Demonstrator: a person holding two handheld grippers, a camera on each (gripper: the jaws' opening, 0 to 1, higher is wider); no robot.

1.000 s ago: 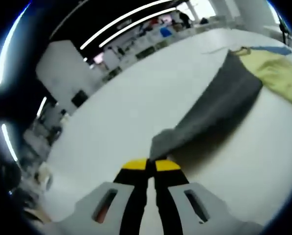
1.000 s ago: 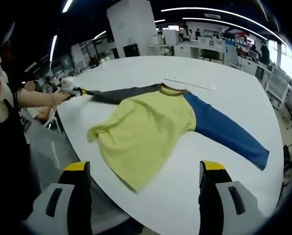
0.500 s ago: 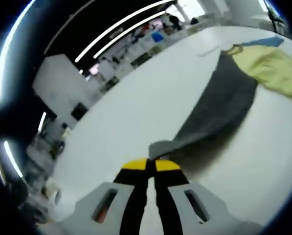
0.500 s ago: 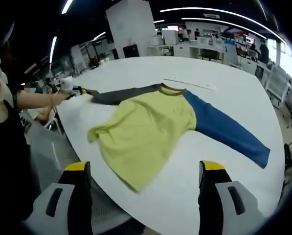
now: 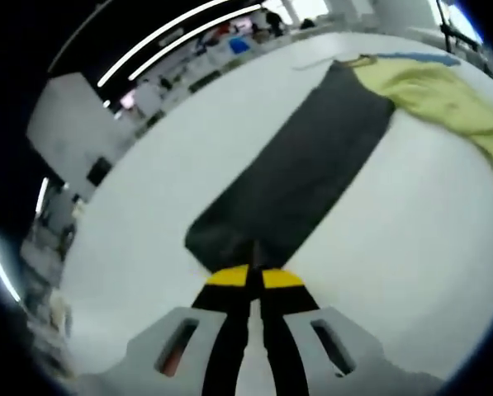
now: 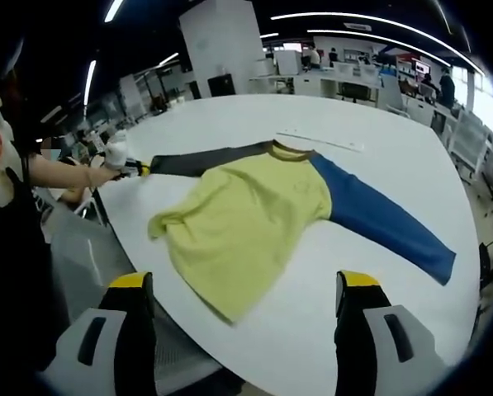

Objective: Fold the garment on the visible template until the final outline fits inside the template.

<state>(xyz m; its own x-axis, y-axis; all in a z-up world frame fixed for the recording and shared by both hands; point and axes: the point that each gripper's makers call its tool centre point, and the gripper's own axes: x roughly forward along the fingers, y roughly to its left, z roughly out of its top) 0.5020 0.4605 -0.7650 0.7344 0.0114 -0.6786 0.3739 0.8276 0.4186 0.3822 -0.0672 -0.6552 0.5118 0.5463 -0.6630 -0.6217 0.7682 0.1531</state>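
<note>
A shirt (image 6: 254, 210) lies spread on the white bench (image 6: 229, 115). It has a yellow body, a blue sleeve (image 6: 382, 219) and a dark grey sleeve (image 5: 300, 169). The left claw (image 5: 252, 277) is pinched tight on the grey sleeve's end, which seems to lie flat. The right claw (image 6: 242, 289) is wide open, above the bench's near edge.

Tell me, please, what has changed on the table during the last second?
The left gripper, its fingers shut on the cuff of the grey sleeve, has pulled the sleeve outward and laid it flat; before, it hung lifted with a shadow below. The yellow body, the blue sleeve and the open right gripper stayed as they were.
</note>
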